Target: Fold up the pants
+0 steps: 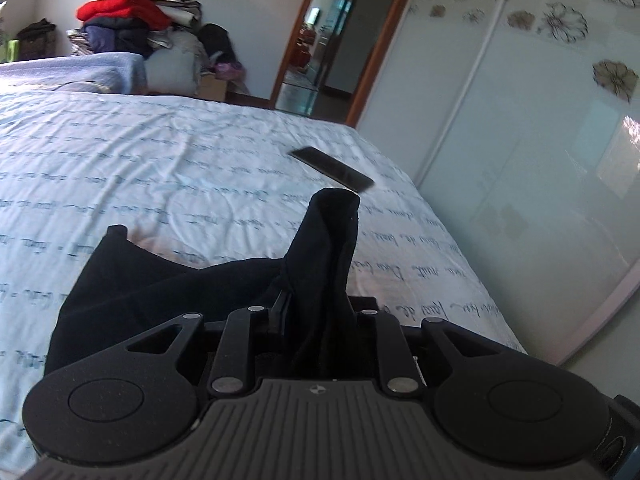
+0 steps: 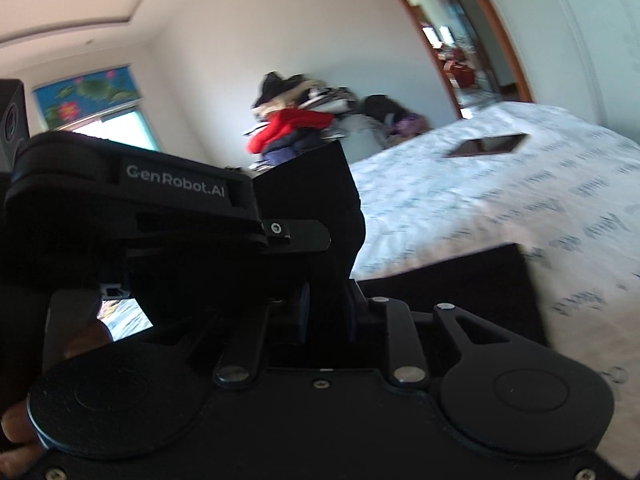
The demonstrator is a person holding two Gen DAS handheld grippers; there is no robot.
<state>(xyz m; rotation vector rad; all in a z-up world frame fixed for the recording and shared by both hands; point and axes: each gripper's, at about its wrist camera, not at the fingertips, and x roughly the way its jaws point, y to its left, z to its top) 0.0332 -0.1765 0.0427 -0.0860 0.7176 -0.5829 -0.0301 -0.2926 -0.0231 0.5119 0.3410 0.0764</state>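
Observation:
The black pants (image 1: 168, 284) are held up above the white bed (image 1: 160, 168). My left gripper (image 1: 316, 308) is shut on a bunched edge of the pants, which stands up between its fingers. My right gripper (image 2: 328, 300) is shut on another part of the pants (image 2: 320, 192); more black cloth (image 2: 460, 288) spreads over the bed to its right. The left gripper's body (image 2: 132, 196) sits close on the left in the right wrist view, with the person's fingers below it.
A dark phone (image 1: 332, 168) lies on the bed ahead; it also shows in the right wrist view (image 2: 488, 145). A pile of clothes (image 1: 128, 16) stands at the far wall. A sliding wardrobe (image 1: 540, 120) runs along the bed's right side, beside an open doorway (image 1: 320, 36).

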